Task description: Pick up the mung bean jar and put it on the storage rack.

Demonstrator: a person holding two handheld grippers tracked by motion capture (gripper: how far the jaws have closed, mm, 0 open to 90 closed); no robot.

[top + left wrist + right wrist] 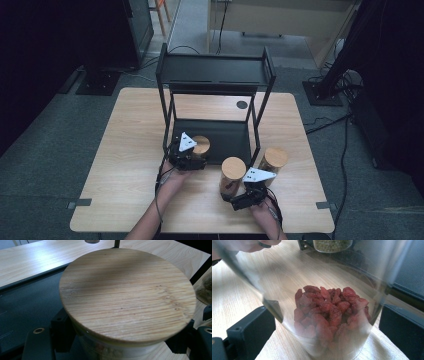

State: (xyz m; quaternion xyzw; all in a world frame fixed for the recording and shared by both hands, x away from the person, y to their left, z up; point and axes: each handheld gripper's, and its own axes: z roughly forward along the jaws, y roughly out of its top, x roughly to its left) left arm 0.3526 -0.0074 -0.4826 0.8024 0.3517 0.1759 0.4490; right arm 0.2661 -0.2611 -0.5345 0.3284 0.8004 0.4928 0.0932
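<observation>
Three jars are shown: one (201, 145) held by the left tool (192, 156) at the rack's lower shelf (225, 137), one (233, 175) gripped on the desk (130, 150) by the right tool (240, 200), one (272, 161) untouched.

Table (130, 150): pale wood-grain top, smooth, slight sheen. Rack (215, 70): black metal, matt. Jar lid (127, 295): bamboo-look wood, matt, fine grain. Jar (324, 290) at 5 o'clock: clear glossy glass or plastic, wrinkled red berries (329, 312) inside. Gripper jaws: matt black plastic.
</observation>
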